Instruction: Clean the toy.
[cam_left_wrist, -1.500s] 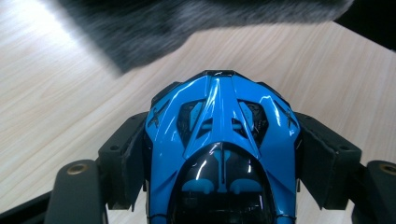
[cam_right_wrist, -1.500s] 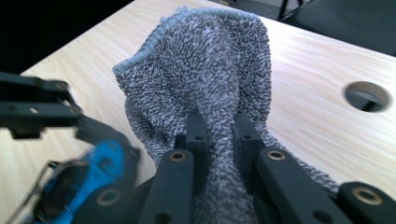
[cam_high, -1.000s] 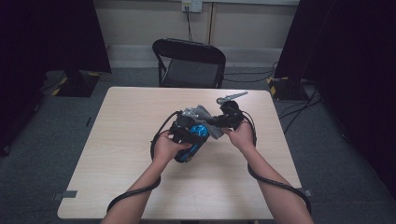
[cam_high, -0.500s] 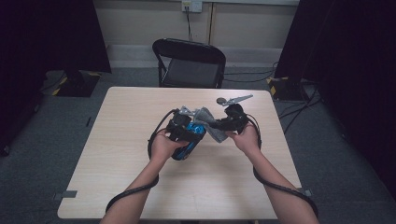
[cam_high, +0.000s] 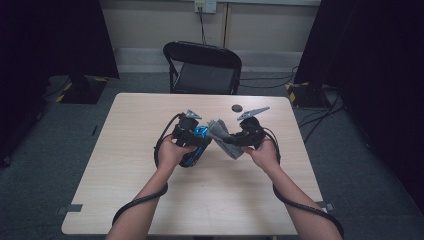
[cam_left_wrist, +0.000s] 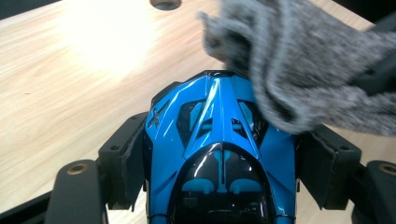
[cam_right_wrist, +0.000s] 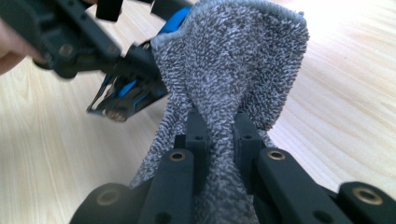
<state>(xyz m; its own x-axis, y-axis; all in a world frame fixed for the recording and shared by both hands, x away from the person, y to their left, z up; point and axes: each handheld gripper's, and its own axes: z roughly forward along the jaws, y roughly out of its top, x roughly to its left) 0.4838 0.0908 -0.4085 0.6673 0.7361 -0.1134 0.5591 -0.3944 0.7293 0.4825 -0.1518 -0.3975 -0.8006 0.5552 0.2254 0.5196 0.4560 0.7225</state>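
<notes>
A glossy blue and black toy car (cam_left_wrist: 219, 154) sits clamped between the jaws of my left gripper (cam_left_wrist: 219, 163), nose pointing away. In the high view the toy car (cam_high: 199, 134) is held above the table's middle by the left gripper (cam_high: 192, 142). My right gripper (cam_right_wrist: 218, 135) is shut on a grey terry cloth (cam_right_wrist: 233, 65), which bunches up between its jaws. The cloth (cam_left_wrist: 299, 65) lies against the car's front right side. From above, the right gripper (cam_high: 235, 142) and the cloth (cam_high: 220, 132) meet the car from the right.
A small dark round cap (cam_high: 236, 107) lies on the wooden table (cam_high: 130, 190) behind the grippers. A black folding chair (cam_high: 202, 70) stands past the far edge. Cables trail from both grippers along the forearms.
The right hand with the cloth has shifted slightly against the car, moving a little toward the near side. The left hand and car stay almost still.
</notes>
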